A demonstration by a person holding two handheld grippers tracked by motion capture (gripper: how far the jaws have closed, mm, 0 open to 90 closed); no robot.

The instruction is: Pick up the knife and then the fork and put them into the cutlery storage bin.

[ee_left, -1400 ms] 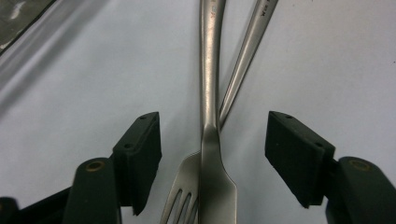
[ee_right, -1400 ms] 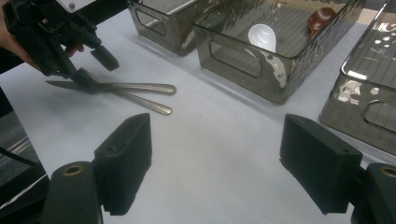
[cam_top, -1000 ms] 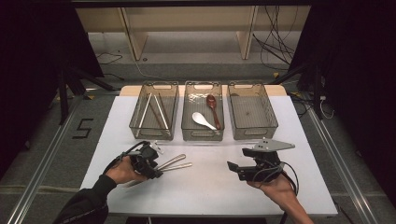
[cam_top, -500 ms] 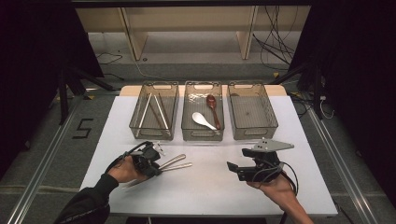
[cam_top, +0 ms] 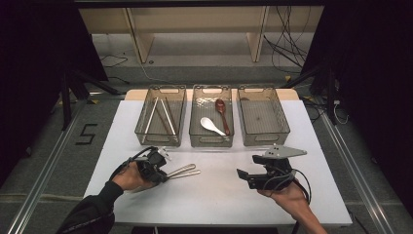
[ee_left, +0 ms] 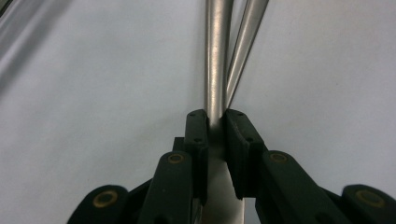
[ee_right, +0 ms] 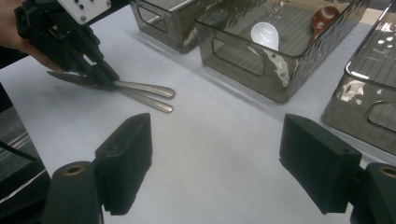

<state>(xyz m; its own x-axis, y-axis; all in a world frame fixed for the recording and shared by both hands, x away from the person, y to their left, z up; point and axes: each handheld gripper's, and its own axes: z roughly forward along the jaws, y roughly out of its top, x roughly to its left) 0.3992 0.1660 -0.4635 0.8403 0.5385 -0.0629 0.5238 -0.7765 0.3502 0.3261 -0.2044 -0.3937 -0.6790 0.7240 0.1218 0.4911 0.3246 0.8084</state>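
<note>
A: Steel, in the high view: two metal utensils (cam_top: 182, 171) lie on the white table (cam_top: 219, 204), near and left, handles pointing right. Where is the left gripper (cam_top: 163, 171)?

B: At their left ends, low on the table. Beyond stand three smoky plastic bins; the middle bin (cam_top: 211, 138) holds a white spoon (cam_top: 212, 126) and a brown spoon (cam_top: 222, 109). The right gripper (cam_top: 243, 175) hovers near and right, well apart from the utensils.

A: Left gripper view?

B: The jaws have just been closing; the pads now press on one flat utensil (ee_left: 217, 79), with the second (ee_left: 245, 44) just beside it.

A: Right gripper view?

B: Its own jaws stand wide, nothing between them. Farther off, the left gripper (ee_right: 103, 77) clamps the utensils (ee_right: 144, 93), whose handles rest on the table (ee_right: 224, 158).
</note>
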